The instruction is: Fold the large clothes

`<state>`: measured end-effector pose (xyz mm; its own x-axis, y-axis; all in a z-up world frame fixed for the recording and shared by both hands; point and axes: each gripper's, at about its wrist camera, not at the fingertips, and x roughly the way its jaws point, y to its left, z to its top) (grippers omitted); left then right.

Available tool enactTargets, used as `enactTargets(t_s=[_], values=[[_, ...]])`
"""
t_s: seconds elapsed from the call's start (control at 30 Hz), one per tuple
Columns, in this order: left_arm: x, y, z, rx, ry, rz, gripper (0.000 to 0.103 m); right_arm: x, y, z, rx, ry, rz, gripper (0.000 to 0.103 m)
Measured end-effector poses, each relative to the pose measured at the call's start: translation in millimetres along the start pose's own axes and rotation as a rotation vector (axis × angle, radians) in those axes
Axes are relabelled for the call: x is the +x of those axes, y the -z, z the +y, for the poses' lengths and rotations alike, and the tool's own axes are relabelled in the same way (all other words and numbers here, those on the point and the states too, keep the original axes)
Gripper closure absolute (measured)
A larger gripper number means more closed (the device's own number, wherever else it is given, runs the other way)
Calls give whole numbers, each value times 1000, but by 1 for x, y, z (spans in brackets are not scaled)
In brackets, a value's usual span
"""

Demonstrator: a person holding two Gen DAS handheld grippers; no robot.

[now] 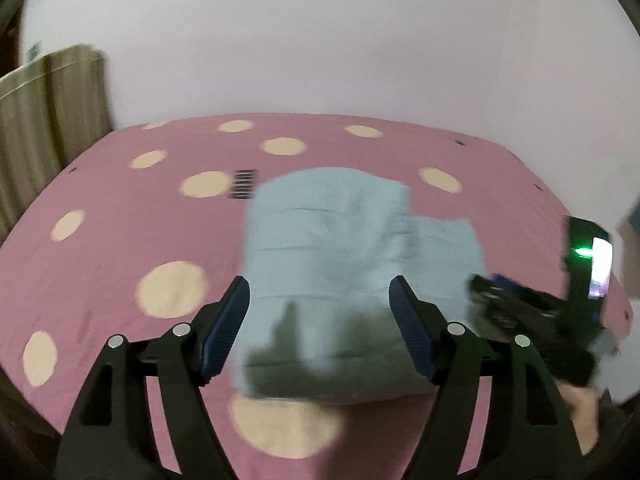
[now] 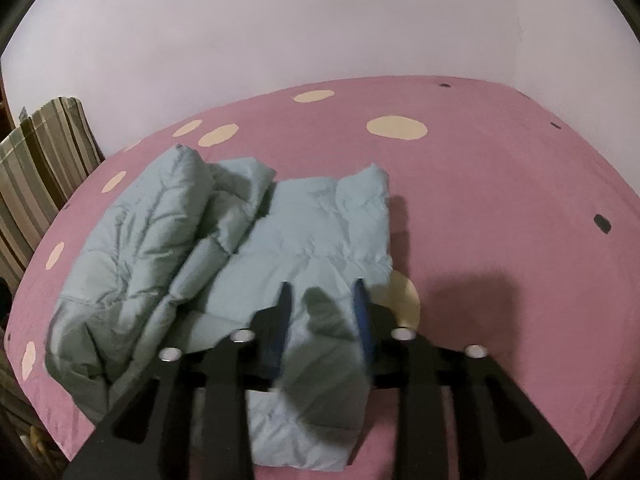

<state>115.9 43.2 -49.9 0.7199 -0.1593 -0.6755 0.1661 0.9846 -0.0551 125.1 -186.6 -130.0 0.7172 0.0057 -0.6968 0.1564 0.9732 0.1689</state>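
Note:
A light blue quilted jacket [image 1: 320, 248] lies partly folded on a pink bed sheet with cream dots [image 1: 120, 220]. My left gripper [image 1: 320, 292] is open above the jacket's near edge, holding nothing. In the right wrist view the jacket [image 2: 160, 240] lies bunched at the left, with a flat part reaching toward me. My right gripper [image 2: 322, 292] hovers over that flat part near its right edge, its jaws partly apart with jacket cloth showing between them; I cannot tell if they pinch it. The right gripper also shows at the right of the left wrist view [image 1: 520, 300].
A striped cushion or curtain [image 2: 36, 168] stands at the bed's left edge. A pale wall [image 1: 320, 40] runs behind the bed. The sheet [image 2: 500, 200] stretches right of the jacket. A small dark striped mark [image 1: 243, 184] sits on the sheet.

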Motion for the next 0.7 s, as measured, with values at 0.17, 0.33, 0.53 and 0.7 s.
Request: enactTargets(t_s=[0.17, 0.33, 0.53, 0.7], values=[[18, 5, 62, -103, -147, 6, 30, -12, -13, 12, -7, -31, -34, 50], [45, 14, 98, -145, -219, 44, 30, -9, -23, 34, 10, -131, -17, 37], [73, 26, 119, -216, -187, 88, 30, 28, -25, 76, -16, -216, 86, 28], [87, 33, 119, -214, -150, 117, 30, 57, -17, 96, -12, -226, 185, 28]])
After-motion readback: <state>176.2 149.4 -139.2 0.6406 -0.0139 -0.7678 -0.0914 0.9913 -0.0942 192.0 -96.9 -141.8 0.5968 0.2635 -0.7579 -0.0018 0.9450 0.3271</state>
